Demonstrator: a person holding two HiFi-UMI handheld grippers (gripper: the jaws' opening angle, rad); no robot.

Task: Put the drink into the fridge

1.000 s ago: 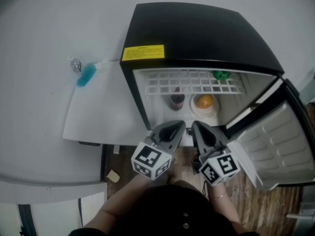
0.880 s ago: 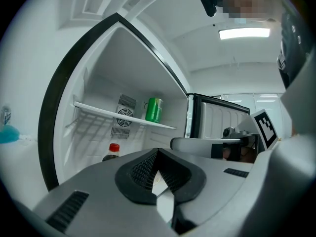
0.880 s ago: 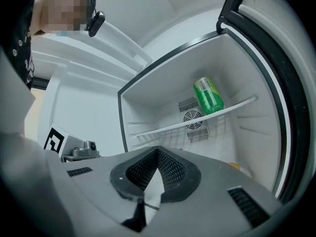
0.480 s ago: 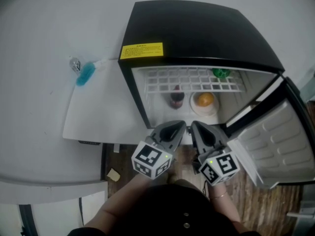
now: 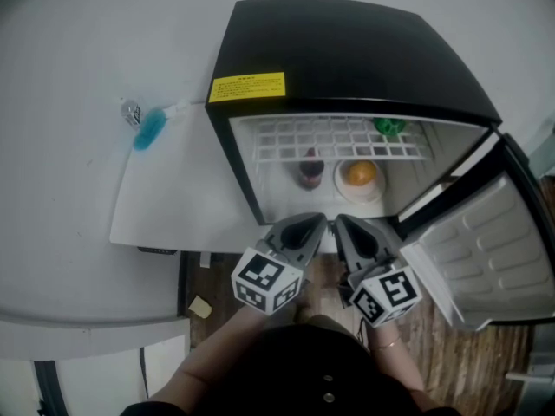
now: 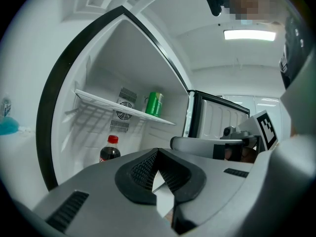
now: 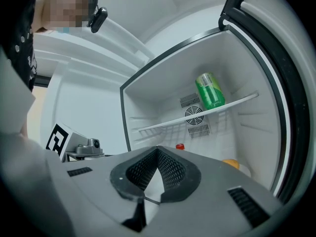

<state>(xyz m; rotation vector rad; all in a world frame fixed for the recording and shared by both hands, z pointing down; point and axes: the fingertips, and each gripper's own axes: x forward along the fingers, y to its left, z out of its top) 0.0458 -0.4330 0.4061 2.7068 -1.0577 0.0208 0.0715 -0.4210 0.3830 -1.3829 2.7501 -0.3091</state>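
Observation:
The drink, a dark cola bottle with a red cap (image 5: 310, 171) (image 6: 109, 150), stands upright on the floor of the open black fridge (image 5: 347, 50), under the wire shelf (image 5: 334, 140). Only its cap (image 7: 180, 146) shows in the right gripper view. My left gripper (image 5: 314, 222) (image 6: 157, 153) and right gripper (image 5: 340, 222) (image 7: 158, 150) hover side by side just outside the fridge opening. Both are shut with nothing between the pads. Each points into the fridge, apart from the bottle.
A green can (image 5: 389, 129) (image 7: 210, 90) lies on the shelf. An orange on a white dish (image 5: 360, 175) sits right of the bottle. The fridge door (image 5: 486, 250) stands open at right. A blue object (image 5: 150, 132) lies on the white surface left of the fridge.

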